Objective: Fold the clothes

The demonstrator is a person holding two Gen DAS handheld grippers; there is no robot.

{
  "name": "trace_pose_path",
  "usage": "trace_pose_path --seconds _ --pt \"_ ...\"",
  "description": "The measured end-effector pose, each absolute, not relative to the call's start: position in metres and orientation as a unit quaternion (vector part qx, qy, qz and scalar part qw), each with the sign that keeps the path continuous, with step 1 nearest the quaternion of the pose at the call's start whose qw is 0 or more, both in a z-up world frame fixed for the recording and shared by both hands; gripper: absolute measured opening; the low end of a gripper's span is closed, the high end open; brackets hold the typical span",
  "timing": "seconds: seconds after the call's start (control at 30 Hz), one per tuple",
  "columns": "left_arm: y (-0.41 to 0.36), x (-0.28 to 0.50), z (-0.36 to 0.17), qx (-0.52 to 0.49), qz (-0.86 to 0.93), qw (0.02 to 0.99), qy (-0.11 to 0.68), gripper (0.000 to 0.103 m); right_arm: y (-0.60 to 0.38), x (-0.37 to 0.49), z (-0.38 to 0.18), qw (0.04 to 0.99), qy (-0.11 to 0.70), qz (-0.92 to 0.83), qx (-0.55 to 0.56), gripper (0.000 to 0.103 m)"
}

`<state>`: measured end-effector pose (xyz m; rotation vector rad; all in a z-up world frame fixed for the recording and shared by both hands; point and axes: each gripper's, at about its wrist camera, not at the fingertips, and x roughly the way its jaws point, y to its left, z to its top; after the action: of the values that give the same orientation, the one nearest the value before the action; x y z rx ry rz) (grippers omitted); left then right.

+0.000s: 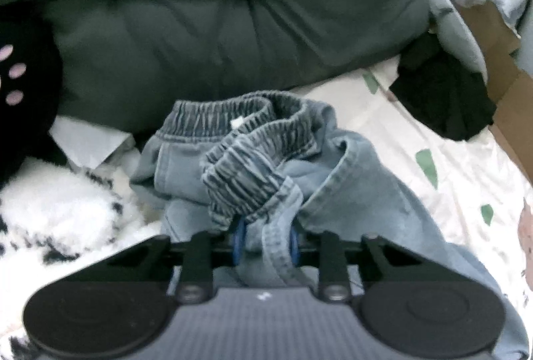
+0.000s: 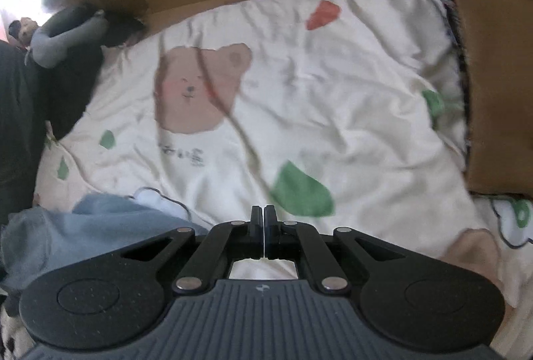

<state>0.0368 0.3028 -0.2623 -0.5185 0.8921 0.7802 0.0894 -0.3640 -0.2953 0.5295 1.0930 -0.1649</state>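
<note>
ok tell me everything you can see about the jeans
The jeans are light blue washed denim with a gathered elastic waistband, darker and ribbed, with a small white tag inside. They lie crumpled on the cartoon-print sheet, waistband bunched and twisted on top. The left gripper is shut on a stitched fold of denim. The right wrist view shows a blue edge of them.

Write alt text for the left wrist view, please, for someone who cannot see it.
The left hand-held gripper pinches a bunched pair of light blue jeans with an elastic waistband, above a cream bedsheet printed with green shapes. Behind lie a dark green cushion and a black garment.
</note>
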Motion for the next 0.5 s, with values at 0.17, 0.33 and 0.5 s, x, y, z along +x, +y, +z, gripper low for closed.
trace_pose_path --seconds 0.17,0.33,0.5 --pt "0.304 0.042 -0.248 -0.235 0.349 0.81 0.408 0.025 -0.338 0.084 -0.313 0.822 0.538 -0.06 0.177 0.051" --pt "0.3 0.049 -0.247 -0.216 0.348 0.81 0.419 0.027 -0.303 0.089 -0.33 0.834 0.536 -0.015 0.126 0.076" --pt "0.297 0.047 -0.251 -0.214 0.358 0.804 0.424 0.027 -0.279 0.099 -0.355 0.834 0.542 0.006 0.101 0.09"
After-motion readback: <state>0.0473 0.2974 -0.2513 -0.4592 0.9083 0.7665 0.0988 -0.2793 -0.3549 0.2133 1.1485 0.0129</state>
